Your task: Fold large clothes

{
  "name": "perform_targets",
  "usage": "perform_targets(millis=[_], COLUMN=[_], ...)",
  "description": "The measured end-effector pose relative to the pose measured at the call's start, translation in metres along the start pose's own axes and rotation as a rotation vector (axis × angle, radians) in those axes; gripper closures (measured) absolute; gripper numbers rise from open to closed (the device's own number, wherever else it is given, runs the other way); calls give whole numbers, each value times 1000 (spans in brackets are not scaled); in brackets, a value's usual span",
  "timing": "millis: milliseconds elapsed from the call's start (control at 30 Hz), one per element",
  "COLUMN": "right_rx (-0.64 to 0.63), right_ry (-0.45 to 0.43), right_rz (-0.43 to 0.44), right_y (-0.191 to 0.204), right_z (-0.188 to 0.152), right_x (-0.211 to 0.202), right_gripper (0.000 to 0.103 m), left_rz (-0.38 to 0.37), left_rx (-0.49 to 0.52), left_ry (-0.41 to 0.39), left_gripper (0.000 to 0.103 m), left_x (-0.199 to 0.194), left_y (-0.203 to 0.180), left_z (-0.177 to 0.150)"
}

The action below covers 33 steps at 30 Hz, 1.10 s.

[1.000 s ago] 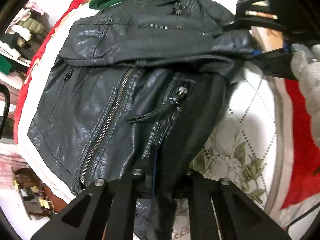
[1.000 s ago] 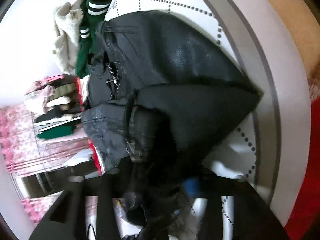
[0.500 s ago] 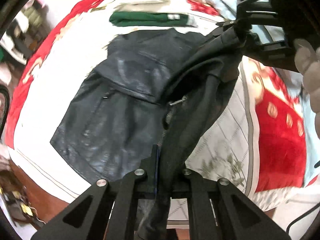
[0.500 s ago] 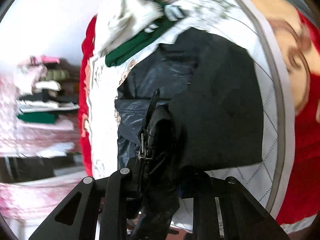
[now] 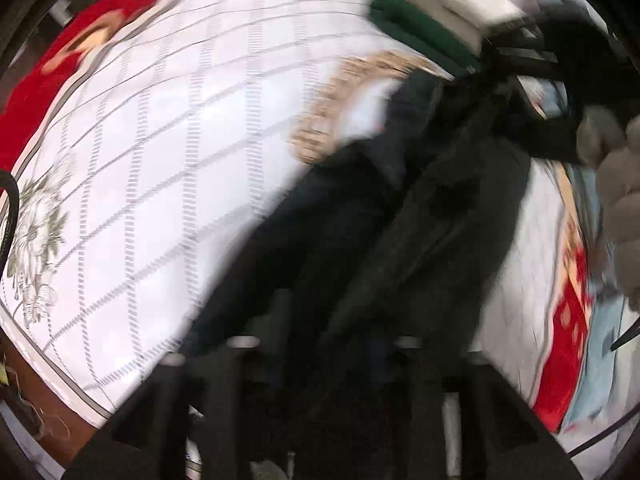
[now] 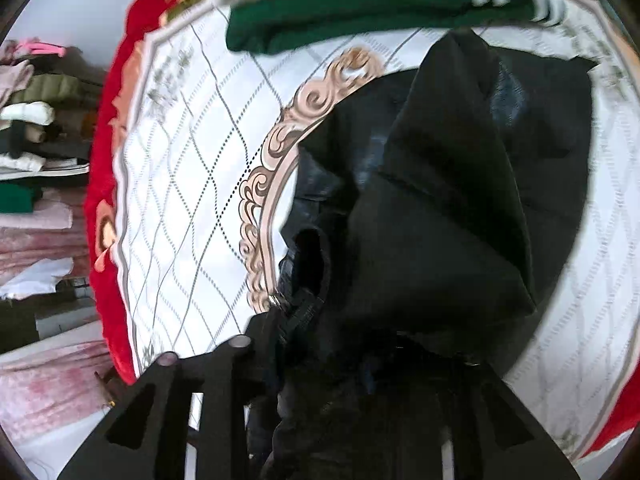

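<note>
Left wrist view, heavily blurred: closest to the lens, the left gripper [image 5: 320, 364] has its two fingers pinched together on a fold of the black leather jacket [image 5: 400, 216], which fills the gap between them. From that grip the jacket runs straight ahead and to the right as one long dark band, its far end reaching the right gripper [image 5: 516, 64], seen ahead and to the right with a gloved hand [image 5: 616, 184] behind it. Right wrist view: the right gripper [image 6: 352, 360] is likewise clamped on bunched jacket material, and the garment [image 6: 448, 208] hangs ahead of it, draping down onto the white quilted bedspread [image 6: 180, 200]. So the jacket's long axis lies between the two grippers, each holding one end, neither nearer to the bulk. Bare bedspread lies to the left of both grippers. Farthest ahead, beyond the jacket, a folded green garment [image 6: 360, 12] rests near the bed's far edge, probably well clear of wherever the jacket gets laid.
</note>
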State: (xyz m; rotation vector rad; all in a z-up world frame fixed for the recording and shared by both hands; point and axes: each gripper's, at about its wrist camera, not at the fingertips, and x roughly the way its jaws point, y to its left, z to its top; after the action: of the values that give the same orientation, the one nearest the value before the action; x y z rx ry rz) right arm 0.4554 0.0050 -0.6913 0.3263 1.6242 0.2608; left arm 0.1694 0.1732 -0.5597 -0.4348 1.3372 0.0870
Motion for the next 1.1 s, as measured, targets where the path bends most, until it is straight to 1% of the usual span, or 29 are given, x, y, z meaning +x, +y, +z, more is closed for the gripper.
perform_targets(millis=[33, 67, 100, 133, 200, 233, 267, 300, 333, 367, 400, 433, 467, 500, 567, 667, 700, 733, 767, 800, 833, 867, 900, 933, 967, 1000, 1033, 1067, 1100], right_rx=[9, 14, 19, 22, 21, 24, 27, 32, 46, 53, 61, 67, 81, 94, 95, 20, -25, -34, -28, -32, -39, -43, -33, -24, -17, -4, 7, 36, 71], right_ry=[20, 33, 43, 52, 74, 60, 7, -26, -76, -99, -123, -113, -91, -71, -60, -109, -113, -87, -67, -41, -29, -30, -57, -91, -123, -162, -175, -175, -160], right_rz=[29, 69, 122, 211, 442, 476, 484, 464, 394, 355, 304, 272, 247, 228, 190, 95, 42, 27, 37, 68, 105, 177, 210, 202, 183, 142, 112, 78, 74], right_y=[3, 4, 6, 6, 2, -2, -14, -21, -37, -46, -59, -68, -76, -82, -88, -80, -75, -75, -77, -80, -85, -95, -111, -127, -141, -162, -173, -197, -213], right_z=[6, 9, 12, 14, 14, 13, 11, 11, 9, 8, 7, 8, 10, 13, 24, 47, 54, 60, 62, 64, 65, 64, 61, 58, 56, 54, 52, 53, 56], right_x=[12, 16, 18, 17, 3, -5, -23, -33, -47, -53, -57, -54, -47, -35, -12, 18, 28, 33, 30, 22, 14, -2, -22, -39, -52, -66, -69, -70, -65], right_gripper=[51, 39, 36, 36, 36, 36, 36, 36, 36, 37, 44, 51, 64, 65, 66, 66, 66, 66, 66, 66, 66, 61, 48, 39, 28, 26, 26, 26, 26], left_rz=[1, 3, 5, 6, 18, 24, 35, 38, 39, 53, 64, 68, 68, 71, 105, 175, 182, 181, 173, 178, 190, 193, 186, 177, 174, 173, 180, 188, 193], left_rx=[-15, -38, -58, -77, -108, -113, -112, -108, -101, -87, -74, -66, -65, -67, -63, -54, -63, -81, -95, -92, -88, -92, -103, -118, -137, -148, -153, -154, -153], left_ry=[-14, -32, -42, -46, -54, -56, -59, -62, -66, -68, -63, -54, -47, -44, -31, -1, 14, 30, 36, 35, 35, 34, 32, 30, 25, 21, 18, 16, 14], left_gripper=[27, 22, 22, 22, 20, 18, 17, 17, 16, 16, 16, 16, 16, 16, 16, 16, 16, 16, 16, 16, 16, 16, 16, 16, 14, 14, 13, 13, 13], left_x=[-2, -7, -11, -15, -22, -24, -27, -27, -27, -24, -19, -11, -4, -1, 17, 42, 45, 48, 46, 44, 40, 37, 34, 31, 29, 28, 28, 28, 29], left_y=[8, 19, 27, 34, 42, 42, 38, 36, 31, 20, 11, 6, 0, -2, -12, -18, -17, -16, -17, -19, -23, -25, -27, -29, -32, -34, -37, -40, -44], left_z=[3, 6, 8, 9, 9, 8, 7, 6, 7, 6, 6, 8, 11, 12, 17, 25, 26, 26, 24, 22, 20, 17, 15, 13, 12, 12, 13, 14, 17])
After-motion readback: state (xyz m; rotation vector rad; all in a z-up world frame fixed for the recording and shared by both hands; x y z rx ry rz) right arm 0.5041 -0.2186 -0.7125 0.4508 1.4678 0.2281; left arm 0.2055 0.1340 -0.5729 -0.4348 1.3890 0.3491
